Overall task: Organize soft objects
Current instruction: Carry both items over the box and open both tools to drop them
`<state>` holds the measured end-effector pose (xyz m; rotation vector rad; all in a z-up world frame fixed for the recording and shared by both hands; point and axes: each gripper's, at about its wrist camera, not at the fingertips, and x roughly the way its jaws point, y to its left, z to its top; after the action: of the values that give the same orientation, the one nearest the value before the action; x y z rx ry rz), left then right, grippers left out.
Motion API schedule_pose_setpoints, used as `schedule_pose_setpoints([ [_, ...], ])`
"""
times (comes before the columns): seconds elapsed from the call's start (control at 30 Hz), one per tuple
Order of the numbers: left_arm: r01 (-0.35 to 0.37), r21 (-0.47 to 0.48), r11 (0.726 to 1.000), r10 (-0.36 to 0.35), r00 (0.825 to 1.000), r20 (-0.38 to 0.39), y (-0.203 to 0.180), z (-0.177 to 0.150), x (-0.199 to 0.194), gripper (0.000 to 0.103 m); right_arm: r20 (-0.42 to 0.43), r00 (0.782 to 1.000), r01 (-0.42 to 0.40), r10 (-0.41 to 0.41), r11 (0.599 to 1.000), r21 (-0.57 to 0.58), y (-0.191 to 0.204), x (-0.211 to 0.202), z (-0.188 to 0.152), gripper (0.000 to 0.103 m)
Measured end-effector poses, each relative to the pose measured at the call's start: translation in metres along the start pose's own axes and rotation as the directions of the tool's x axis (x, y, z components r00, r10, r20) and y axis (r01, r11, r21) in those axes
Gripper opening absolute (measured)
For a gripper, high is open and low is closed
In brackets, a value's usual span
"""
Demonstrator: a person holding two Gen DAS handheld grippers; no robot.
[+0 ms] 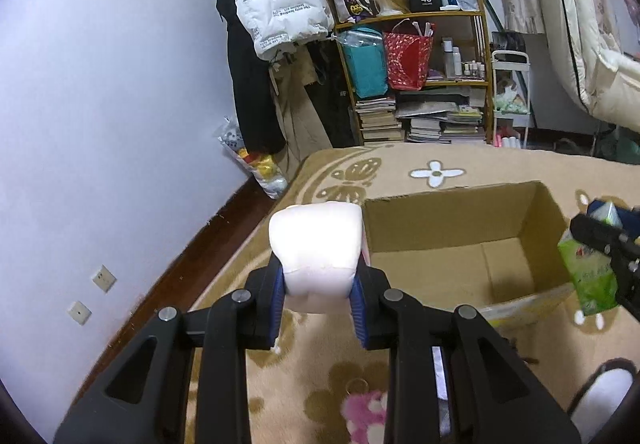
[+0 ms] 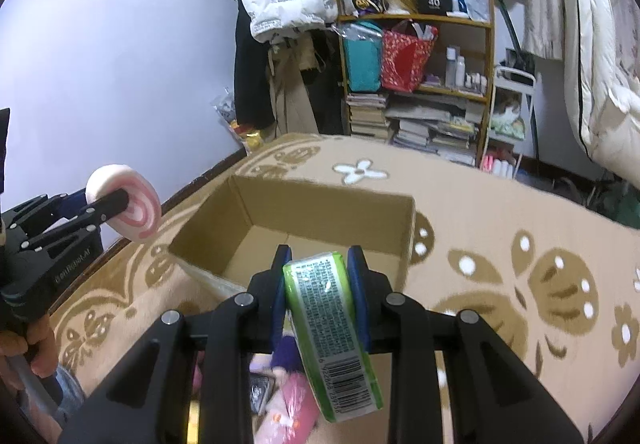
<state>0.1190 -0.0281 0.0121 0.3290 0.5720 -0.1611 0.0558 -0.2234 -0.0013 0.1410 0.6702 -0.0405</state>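
Carrying step | pink soft roll (image 1: 316, 256) pinched in left gripper (image 1: 318, 284) | green tissue pack (image 2: 330, 324) pinched in right gripper (image 2: 320, 292) | next: both probably to be lowered into cardboard box (image 2: 320, 204), seemingly empty

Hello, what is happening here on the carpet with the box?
A person holds two tongs, one in each hand. The left tongs are shut on a soft pink-and-white roll toy; the right tongs are shut on a green tissue pack. Both things hang in the air near an open cardboard box on the patterned carpet. What shows of the box inside is bare.
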Motion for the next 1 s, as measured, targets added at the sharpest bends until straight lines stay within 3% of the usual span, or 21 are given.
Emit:
schedule_pose_setpoints([
  [0.47,0.078,-0.016,0.997,-0.079,0.996,-0.044,-0.015,0.008,0.052,0.028,0.087,0.996,-0.014,0.019,0.998,-0.055,0.01,0.038,0.029,0.029],
  [1.0,0.108,0.053,0.993,-0.107,0.994,-0.022,-0.035,0.007,0.064,0.031,0.013,0.999,-0.036,0.036,0.999,-0.003,-0.006,0.082,0.019,0.03],
])
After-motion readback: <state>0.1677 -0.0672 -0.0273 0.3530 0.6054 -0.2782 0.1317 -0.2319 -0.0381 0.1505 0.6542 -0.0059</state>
